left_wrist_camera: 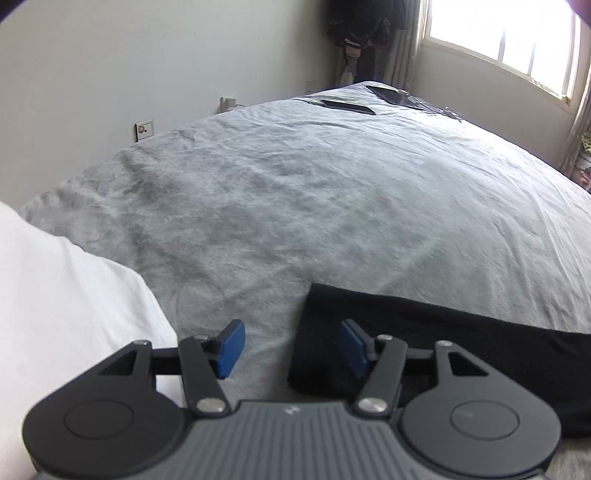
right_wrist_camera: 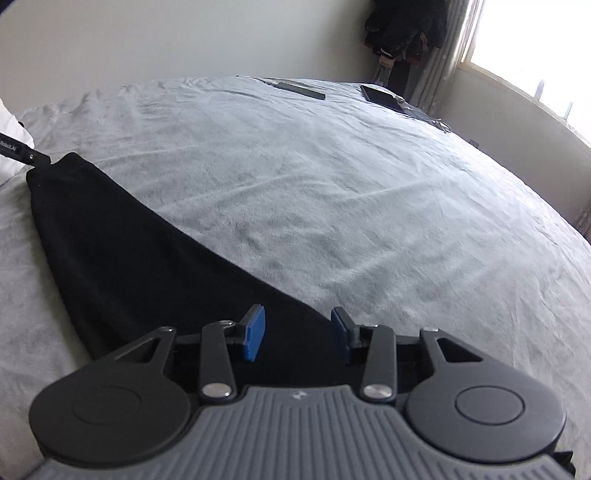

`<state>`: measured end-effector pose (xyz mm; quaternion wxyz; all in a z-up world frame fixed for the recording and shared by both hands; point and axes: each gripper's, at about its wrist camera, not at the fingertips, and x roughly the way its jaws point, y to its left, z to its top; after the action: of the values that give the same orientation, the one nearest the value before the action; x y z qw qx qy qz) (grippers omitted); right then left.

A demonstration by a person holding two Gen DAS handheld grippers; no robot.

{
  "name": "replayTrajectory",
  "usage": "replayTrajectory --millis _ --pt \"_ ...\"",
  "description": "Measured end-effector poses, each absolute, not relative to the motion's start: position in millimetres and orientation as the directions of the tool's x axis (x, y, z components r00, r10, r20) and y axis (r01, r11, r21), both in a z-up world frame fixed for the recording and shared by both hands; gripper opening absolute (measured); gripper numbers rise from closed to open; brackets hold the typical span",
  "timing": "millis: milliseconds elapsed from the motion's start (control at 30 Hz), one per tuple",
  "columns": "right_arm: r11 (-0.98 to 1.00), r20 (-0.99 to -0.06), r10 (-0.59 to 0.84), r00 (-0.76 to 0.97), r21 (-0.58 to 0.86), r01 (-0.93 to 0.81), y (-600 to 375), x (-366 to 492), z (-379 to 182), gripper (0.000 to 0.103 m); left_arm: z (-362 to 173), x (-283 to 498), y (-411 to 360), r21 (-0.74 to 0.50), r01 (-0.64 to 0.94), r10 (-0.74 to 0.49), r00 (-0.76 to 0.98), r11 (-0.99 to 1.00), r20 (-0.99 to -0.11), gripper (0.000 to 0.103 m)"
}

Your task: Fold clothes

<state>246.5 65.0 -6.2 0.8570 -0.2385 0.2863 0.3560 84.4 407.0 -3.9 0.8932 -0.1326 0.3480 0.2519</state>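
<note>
A black garment (left_wrist_camera: 461,347) lies flat in a long folded strip on the grey bed (left_wrist_camera: 295,203). My left gripper (left_wrist_camera: 291,349) is open at the strip's left end, its right pad over the cloth and its left pad over the sheet. In the right wrist view the same black garment (right_wrist_camera: 147,258) runs from the upper left to the lower middle. My right gripper (right_wrist_camera: 297,338) is open over its near end, holding nothing. Part of the left gripper (right_wrist_camera: 22,153) shows at the garment's far corner.
A white pillow or cloth (left_wrist_camera: 55,314) lies at the bed's left side. Two dark flat devices (left_wrist_camera: 347,106) (left_wrist_camera: 391,94) and cables lie at the far end of the bed. Dark clothes (right_wrist_camera: 402,29) hang in the corner by the window (left_wrist_camera: 517,40).
</note>
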Motion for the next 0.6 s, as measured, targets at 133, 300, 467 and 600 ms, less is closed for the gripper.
replayTrajectory --millis 133,300,467,600 --pt "0.581 -0.726 0.446 0.524 -0.21 -0.786 75 262 -18 0.044 -12 95 409 -0.114 -0.481 0.276 0.664 0.869 -0.695 0.064" --pt "0.529 -0.727 0.462 0.507 -0.233 -0.816 82 256 -20 0.003 -20 112 402 -0.077 -0.44 0.27 0.67 0.895 -0.692 0.022" --pt "0.55 -0.67 0.488 0.56 -0.262 -0.793 79 254 -11 0.003 -13 117 405 -0.082 -0.409 0.263 0.715 0.909 -0.647 0.008" --pt "0.572 -0.626 0.49 0.607 -0.294 -0.765 80 254 -3 0.003 -1 119 412 -0.145 -0.398 0.249 0.778 0.906 -0.577 0.007"
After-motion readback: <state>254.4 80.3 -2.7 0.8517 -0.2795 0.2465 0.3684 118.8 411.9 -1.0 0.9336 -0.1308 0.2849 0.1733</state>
